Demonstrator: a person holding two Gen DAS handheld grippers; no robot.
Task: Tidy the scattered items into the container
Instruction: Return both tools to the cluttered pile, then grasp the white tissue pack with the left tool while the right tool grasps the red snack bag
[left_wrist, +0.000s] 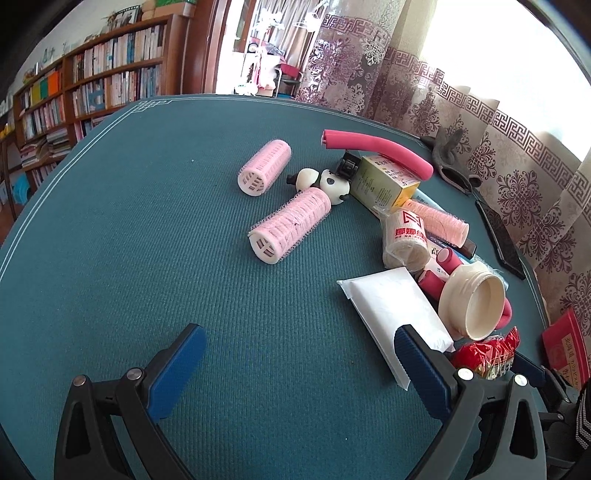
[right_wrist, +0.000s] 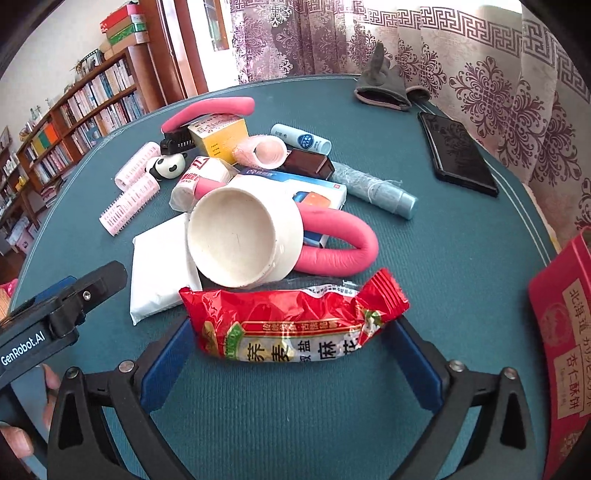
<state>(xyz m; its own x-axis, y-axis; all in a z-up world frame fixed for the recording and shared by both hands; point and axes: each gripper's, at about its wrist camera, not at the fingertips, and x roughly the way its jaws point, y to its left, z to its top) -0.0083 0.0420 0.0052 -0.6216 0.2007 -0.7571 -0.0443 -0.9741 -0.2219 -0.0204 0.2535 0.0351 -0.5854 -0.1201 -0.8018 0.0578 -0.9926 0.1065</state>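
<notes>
The right gripper stands wide, its fingers flanking the red snack packet on the tabletop without pressing. It should probably clench mid-packet, clear of the white tub. The left gripper is released, empty.

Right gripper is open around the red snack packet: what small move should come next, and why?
Probably close the right gripper on the red snack packet: its jaws stand wide with the packet lying between them, not yet pinched. The left gripper is open over bare mat.
</notes>
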